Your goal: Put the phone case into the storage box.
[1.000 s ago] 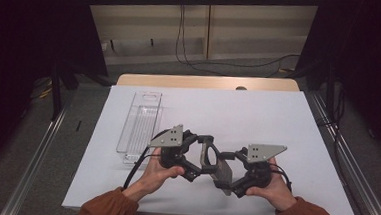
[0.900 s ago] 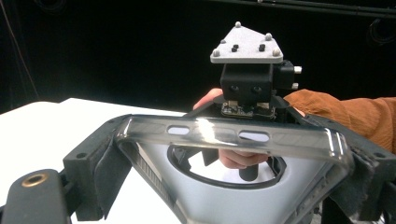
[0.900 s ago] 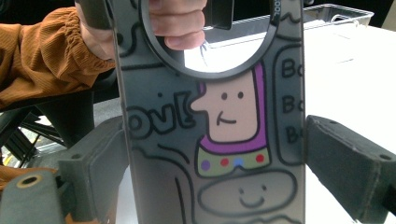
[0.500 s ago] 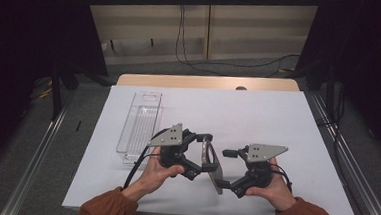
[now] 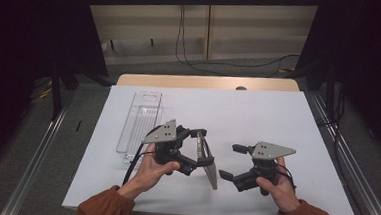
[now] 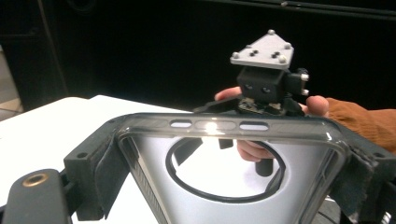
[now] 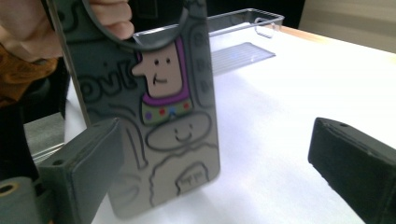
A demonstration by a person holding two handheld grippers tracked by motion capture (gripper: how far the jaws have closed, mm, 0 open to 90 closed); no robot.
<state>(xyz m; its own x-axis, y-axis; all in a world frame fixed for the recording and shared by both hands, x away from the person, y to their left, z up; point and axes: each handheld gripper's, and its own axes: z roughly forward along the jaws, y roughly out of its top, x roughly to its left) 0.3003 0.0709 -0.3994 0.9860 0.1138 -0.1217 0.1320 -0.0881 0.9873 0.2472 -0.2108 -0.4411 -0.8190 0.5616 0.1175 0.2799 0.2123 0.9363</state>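
The left tool [image 5: 199, 148] is clenched on a phone case [image 5: 208, 161]: in the left gripper view its two padded jaws press on the case's two long edges, with the clear, smoky shell [image 6: 233, 154] spanning the gap between them. The right tool [image 5: 231, 162] stands released; its jaws have just been opening and hang wide apart, and in the right gripper view the case [image 7: 159, 116] is near the left jaw but neither pad presses on it. So the case is carried by the left tool alone, held up above the white counter [image 5: 278, 118] between the two hands, tilted on edge with its lower end near the surface.

The case looks light and thin, a flexible shell that would bow if squeezed hard across its width. A dark ring [image 6: 224, 172] sits on its back, and cartoon figures are printed on the face seen from the right side. The glossy surface is probably slippery, so the safest hold is across the thicker rim edges, as now, rather than on the flat panel or the ring.

Farther out, a clear plastic tray [image 5: 140, 119] lies on the counter's left part, well apart from the case. A hand [image 5: 152, 168] wraps the left tool from below.
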